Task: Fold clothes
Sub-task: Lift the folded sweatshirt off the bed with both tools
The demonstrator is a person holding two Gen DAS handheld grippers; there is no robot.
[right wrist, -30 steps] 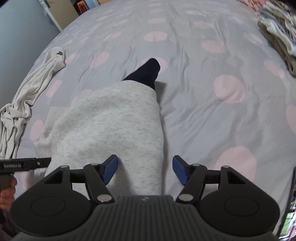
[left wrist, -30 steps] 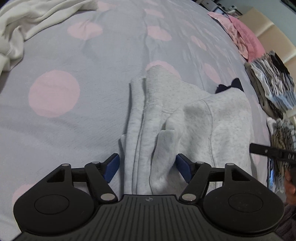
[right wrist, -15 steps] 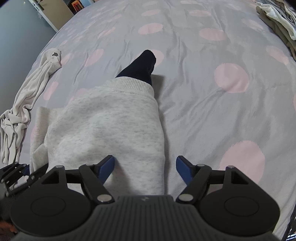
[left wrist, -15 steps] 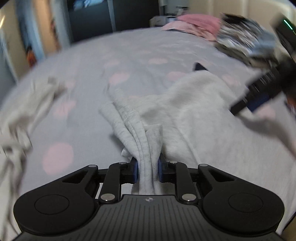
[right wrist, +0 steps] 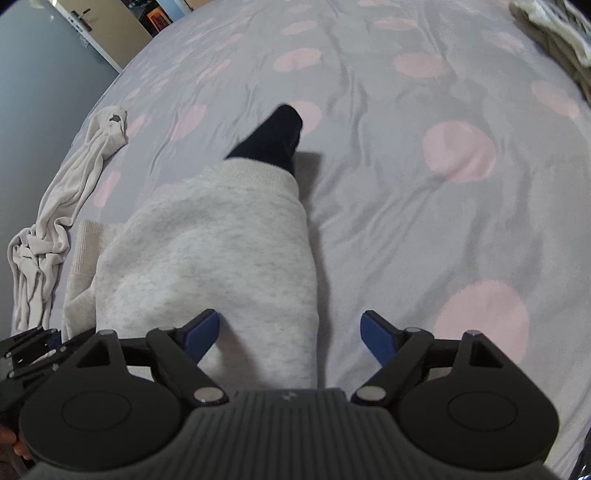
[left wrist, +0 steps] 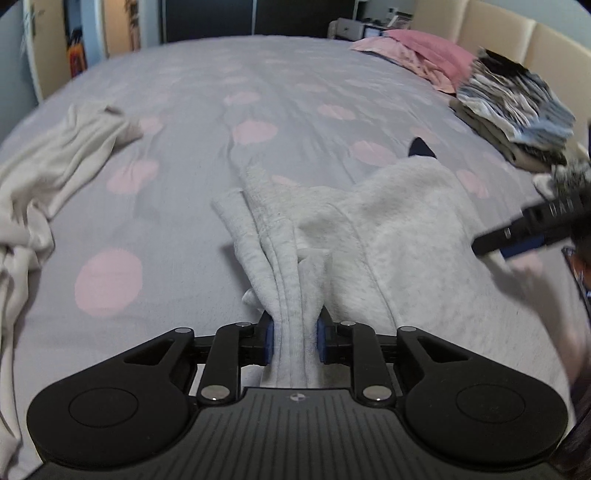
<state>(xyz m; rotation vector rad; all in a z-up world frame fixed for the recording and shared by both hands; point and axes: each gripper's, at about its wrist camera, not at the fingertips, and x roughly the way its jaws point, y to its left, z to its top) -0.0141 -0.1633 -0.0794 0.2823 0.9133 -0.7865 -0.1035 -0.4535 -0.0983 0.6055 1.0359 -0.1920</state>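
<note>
- We see a bed point(left wrist: 295, 110) with a grey sheet with pink dots, a cream headboard point(left wrist: 517, 33) and folded clothes stack point(left wrist: 517, 107) far right, and a crumpled beige garment point(left wrist: 44, 192) at left.
- Left hand-held gripper point(left wrist: 294, 341) is clenched on a bunched fold of the light grey sweatshirt point(left wrist: 388, 240).
- Right hand-held gripper point(right wrist: 290, 332) has its jaws spread, straddling the sweatshirt's right edge point(right wrist: 221, 258); a dark navy piece point(right wrist: 273, 136) pokes out beyond its ribbed hem.
</note>
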